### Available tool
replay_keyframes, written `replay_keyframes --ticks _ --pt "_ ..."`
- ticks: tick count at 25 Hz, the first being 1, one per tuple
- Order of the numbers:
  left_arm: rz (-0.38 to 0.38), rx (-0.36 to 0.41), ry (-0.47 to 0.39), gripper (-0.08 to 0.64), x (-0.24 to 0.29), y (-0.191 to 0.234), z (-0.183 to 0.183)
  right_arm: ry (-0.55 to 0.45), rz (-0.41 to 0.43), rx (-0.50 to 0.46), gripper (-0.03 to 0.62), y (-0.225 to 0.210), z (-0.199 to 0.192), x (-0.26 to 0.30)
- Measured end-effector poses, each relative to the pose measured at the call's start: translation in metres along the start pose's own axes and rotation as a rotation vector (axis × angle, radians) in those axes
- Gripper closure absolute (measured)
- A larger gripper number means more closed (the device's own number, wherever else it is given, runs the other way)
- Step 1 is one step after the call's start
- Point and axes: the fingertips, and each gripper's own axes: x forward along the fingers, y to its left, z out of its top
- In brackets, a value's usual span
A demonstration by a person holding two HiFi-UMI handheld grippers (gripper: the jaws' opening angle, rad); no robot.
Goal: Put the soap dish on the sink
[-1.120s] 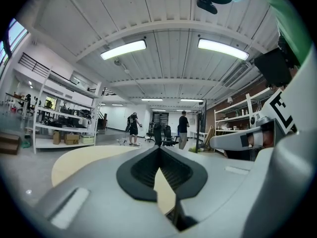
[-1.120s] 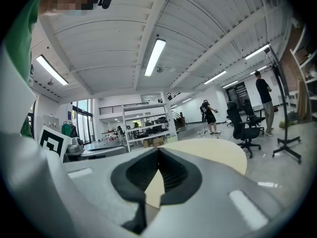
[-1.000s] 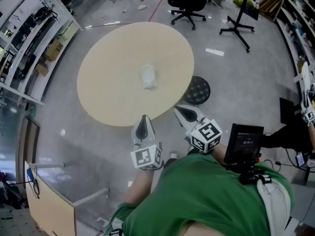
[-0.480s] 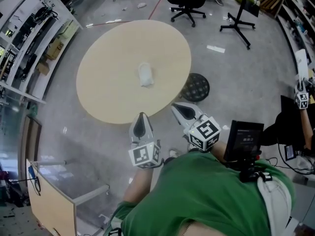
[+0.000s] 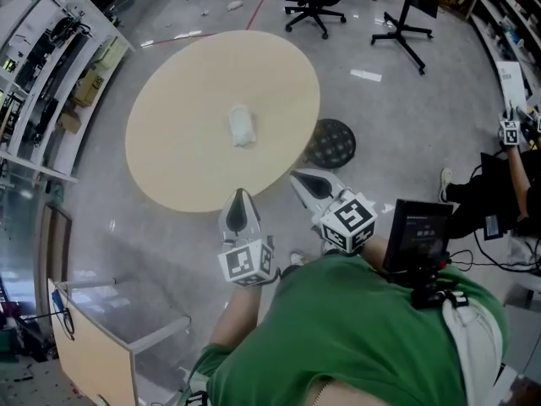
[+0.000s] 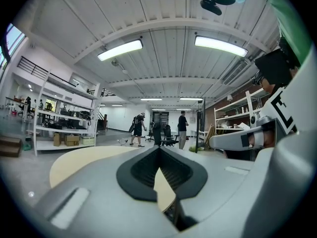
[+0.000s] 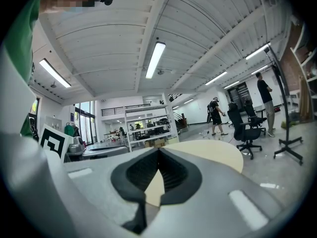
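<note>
The soap dish (image 5: 242, 128) is probably the small white thing lying in the middle of the round table (image 5: 177, 100), though it is too small to be sure. Nothing is touching it. The left gripper (image 5: 240, 203) and the right gripper (image 5: 303, 181) are hovering by the near edge of the table, well apart from the dish. Both are pinching tight together and holding nothing. No sink is showing anywhere. So the job is not getting going yet: picking up and carrying are all left.

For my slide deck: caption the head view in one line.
Shut, empty left gripper and right gripper held before a round table bearing one whitish object.
</note>
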Motion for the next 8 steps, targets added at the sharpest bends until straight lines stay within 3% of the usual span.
replay_keyframes --ticks 8 --pt "0.002 -0.008 0.006 0.554 0.012 -0.003 -0.004 0.0 -0.003 0.003 0.591 -0.013 0.0 0.006"
